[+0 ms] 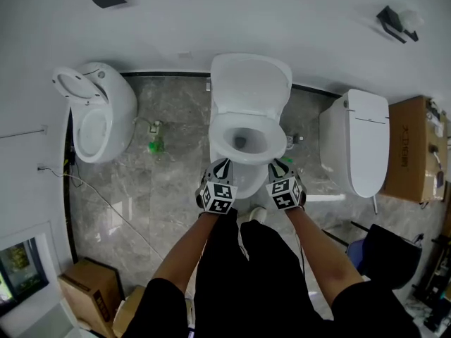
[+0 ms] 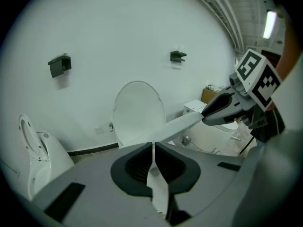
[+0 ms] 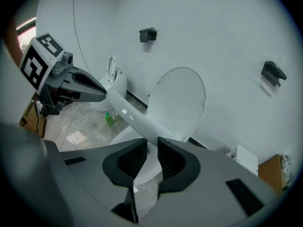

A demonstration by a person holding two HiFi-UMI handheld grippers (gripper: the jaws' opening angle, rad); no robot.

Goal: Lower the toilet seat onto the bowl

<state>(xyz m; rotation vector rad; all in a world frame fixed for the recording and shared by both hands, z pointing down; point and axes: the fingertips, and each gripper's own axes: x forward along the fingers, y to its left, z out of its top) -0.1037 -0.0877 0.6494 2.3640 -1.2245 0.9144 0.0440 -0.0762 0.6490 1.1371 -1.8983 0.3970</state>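
The white toilet [image 1: 246, 129] stands against the wall with its lid [image 1: 250, 83] raised upright. Its seat [image 1: 243, 141] is a white ring above the bowl; how far it is tilted I cannot tell. My left gripper [image 1: 220, 169] is shut on the seat's front rim at the left, and my right gripper [image 1: 280, 167] is shut on it at the right. In the left gripper view the seat rim [image 2: 180, 124] runs from my left gripper [image 2: 153, 148] to the right gripper [image 2: 208, 117]. In the right gripper view the rim [image 3: 128, 115] passes between the jaws of my right gripper [image 3: 151, 145], lid [image 3: 180, 98] behind.
Another toilet [image 1: 99, 111] with its seat up stands to the left, and one with a closed lid [image 1: 366, 143] to the right. A green bottle [image 1: 153, 146] lies on the marble floor. Cardboard boxes sit at the right [image 1: 412, 146] and lower left [image 1: 88, 287].
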